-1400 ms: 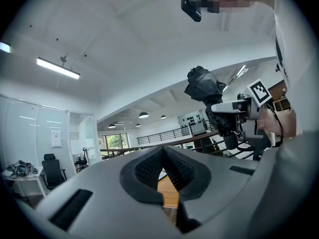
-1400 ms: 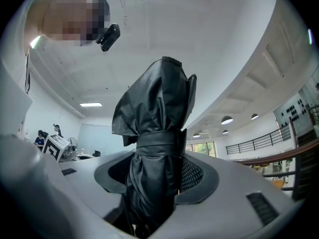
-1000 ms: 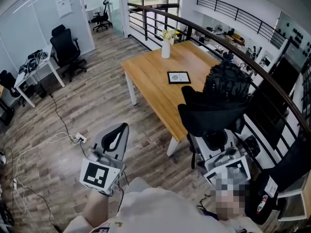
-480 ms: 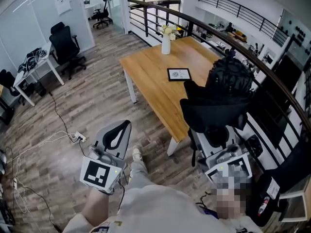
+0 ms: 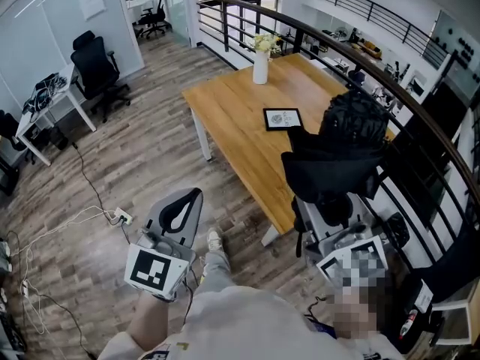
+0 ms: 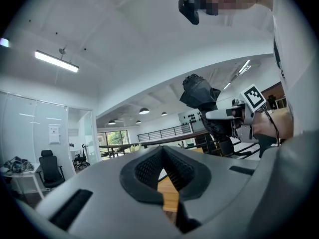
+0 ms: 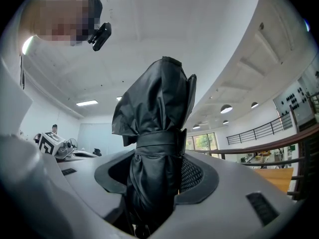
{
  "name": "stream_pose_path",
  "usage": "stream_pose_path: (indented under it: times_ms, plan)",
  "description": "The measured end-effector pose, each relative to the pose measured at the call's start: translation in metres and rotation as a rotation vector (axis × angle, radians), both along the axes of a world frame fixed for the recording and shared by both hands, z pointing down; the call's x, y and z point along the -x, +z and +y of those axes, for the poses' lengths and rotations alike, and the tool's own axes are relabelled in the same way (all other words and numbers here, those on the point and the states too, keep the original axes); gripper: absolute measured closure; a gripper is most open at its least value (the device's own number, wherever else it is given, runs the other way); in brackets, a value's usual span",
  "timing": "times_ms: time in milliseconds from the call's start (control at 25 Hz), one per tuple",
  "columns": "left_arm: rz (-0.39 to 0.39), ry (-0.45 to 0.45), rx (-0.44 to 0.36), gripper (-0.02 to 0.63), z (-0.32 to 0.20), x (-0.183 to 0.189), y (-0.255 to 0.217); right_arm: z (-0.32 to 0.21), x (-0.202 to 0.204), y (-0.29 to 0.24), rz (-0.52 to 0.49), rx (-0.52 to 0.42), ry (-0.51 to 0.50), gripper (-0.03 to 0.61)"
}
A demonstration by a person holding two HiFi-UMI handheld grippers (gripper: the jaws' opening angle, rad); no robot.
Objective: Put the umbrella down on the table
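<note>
Right gripper (image 7: 155,176) is clenching on the umbrella (image 7: 154,133). Both pads are pressing into the folded black canopy just below its strap (image 7: 158,142), and the bundle is standing upright out of the jaws.

In the head view the umbrella (image 5: 346,145) is hanging in the air in the right gripper (image 5: 331,214) and is not lying on the table (image 5: 229,115). It is overlapping the tabletop's near right corner in the picture, but I can't tell whether it is actually above the wood.

Left gripper (image 6: 162,159) is holding nothing. Its 2 jaws are meeting at the tips, and a strip of tabletop is showing through the gap under them. In the head view the left gripper (image 5: 180,210) is hovering over the wood floor (image 5: 142,163), well apart from the tabletop's near left corner and just left of the person's shoe (image 5: 214,239).

2 items are sitting on the tabletop:
- 1 white vase (image 5: 261,66) with flowers is standing upright at the far edge.
- 1 black-framed picture (image 5: 283,118) is lying flat toward the right edge, between the vase and the umbrella and apart from both.
</note>
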State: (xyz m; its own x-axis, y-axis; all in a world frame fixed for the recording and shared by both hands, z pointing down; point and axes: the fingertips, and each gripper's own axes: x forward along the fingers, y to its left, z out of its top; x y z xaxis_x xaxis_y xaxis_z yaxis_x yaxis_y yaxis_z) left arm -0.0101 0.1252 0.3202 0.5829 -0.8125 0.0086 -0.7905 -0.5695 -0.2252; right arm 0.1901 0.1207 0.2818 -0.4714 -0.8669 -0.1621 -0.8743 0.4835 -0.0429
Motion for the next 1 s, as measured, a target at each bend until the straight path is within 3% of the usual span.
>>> stream_pose_path:
  times_ms: [240,560,720,1000]
  plan:
    - [-0.003,0.003,-0.038,0.597,-0.079,0.041,-0.001,-0.078,0.035,-0.005,0.003,0.015,0.009,0.328]
    - [0.002,0.010,0.037,0.598,-0.200,0.091,-0.007,-0.200,0.089,-0.011,0.003,0.064,0.018,0.328]
    - [-0.013,0.031,0.006,0.598,-0.265,0.120,-0.007,-0.260,0.115,-0.012,0.004,0.081,0.023,0.328]
    - [0.007,0.040,0.056,0.598,-0.352,0.153,0.002,-0.341,0.150,-0.003,-0.002,0.130,0.027,0.330]
